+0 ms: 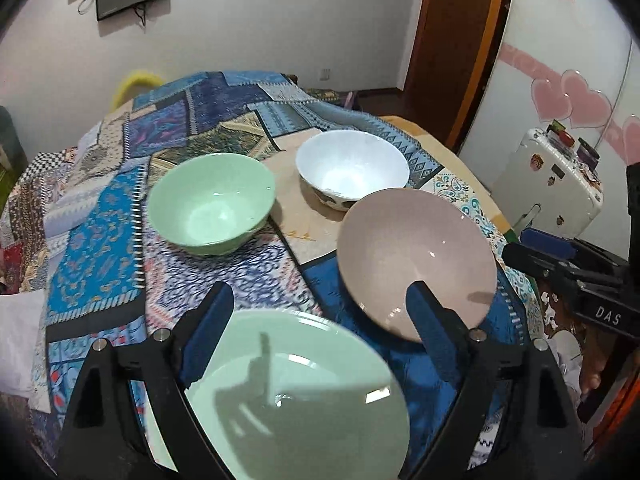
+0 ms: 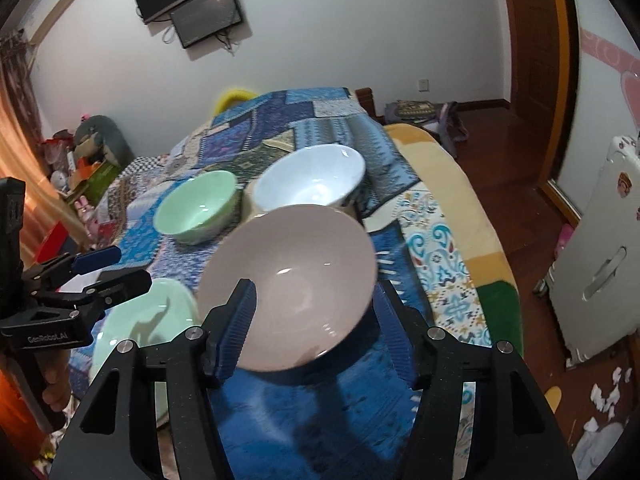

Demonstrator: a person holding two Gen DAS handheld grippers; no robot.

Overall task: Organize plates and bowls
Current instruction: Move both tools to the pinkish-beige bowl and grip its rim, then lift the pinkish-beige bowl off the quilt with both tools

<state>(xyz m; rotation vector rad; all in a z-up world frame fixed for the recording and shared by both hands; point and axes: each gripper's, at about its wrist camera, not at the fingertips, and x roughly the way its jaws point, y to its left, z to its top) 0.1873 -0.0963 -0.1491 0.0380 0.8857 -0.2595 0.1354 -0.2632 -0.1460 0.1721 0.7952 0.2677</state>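
The big bowl (image 2: 288, 280) sits on the bed cover (image 2: 436, 240). Behind it stands the patterned bowl (image 2: 308, 180). Left of that bowl, just beside it, is the small bowl (image 2: 196, 208). The plate (image 2: 148, 320) lies left of the big bowl.

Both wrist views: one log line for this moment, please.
left gripper: open over green plate | right gripper: open around pink bowl, tilted | green bowl, white bowl: on patchwork cloth

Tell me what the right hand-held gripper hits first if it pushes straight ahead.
Probably the pink bowl: the right hand-held gripper is open around its near rim. The white bowl lies beyond it.
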